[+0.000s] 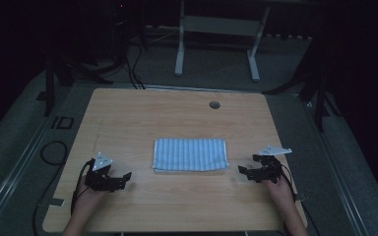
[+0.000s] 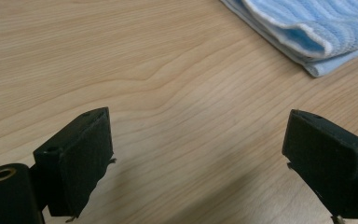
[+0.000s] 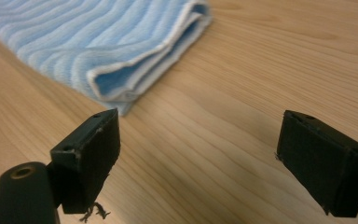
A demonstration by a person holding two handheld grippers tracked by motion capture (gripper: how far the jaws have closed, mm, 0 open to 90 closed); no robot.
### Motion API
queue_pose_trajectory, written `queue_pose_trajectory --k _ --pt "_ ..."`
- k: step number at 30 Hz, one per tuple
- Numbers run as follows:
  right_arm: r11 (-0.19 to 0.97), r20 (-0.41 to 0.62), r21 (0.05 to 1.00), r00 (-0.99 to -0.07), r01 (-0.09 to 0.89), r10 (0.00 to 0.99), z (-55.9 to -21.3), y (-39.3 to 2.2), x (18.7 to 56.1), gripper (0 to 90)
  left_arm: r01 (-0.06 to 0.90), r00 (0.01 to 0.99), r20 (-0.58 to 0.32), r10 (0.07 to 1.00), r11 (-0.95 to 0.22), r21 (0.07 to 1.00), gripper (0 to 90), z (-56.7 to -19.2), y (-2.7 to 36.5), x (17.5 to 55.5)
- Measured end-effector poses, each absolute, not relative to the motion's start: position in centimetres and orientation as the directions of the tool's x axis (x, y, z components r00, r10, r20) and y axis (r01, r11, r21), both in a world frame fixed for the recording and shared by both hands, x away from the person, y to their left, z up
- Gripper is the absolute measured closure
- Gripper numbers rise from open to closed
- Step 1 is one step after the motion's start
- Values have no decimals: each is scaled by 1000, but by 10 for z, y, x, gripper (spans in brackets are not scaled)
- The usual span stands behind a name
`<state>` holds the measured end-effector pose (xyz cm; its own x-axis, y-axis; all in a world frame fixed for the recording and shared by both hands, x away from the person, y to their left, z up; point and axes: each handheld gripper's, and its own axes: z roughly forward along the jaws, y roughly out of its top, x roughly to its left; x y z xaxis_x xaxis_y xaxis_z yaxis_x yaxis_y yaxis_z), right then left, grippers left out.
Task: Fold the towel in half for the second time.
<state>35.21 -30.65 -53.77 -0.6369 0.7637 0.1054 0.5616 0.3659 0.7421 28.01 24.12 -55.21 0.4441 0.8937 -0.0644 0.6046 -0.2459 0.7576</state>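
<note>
Left gripper & right gripper both w/ jaws spread wide, holding nothing, low over the table, w/ the folded blue striped towel lying flat between them, untouched.

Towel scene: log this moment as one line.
towel: folded, flat on table | left gripper: open, left of towel, apart | right gripper: open, right of towel, apart
</note>
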Motion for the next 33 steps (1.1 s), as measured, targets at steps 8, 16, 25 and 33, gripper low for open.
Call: queue_pose_trajectory --k 8,16,25,33 --pt "284 127 769 -573 572 810 -536 -334 339 131 606 408 -74 910 -210 768 85 -550 254 273" --pt "216 99 776 -452 593 887 -543 -357 327 131 598 348 -83 934 -153 787 85 -550 266 267" --pt "85 100 829 -295 553 950 -540 -371 324 125 598 252 -103 962 -71 798 86 -549 281 265" --pt "93 46 844 -244 528 969 -540 -371 323 116 599 176 -116 977 -13 801 86 -548 293 265"
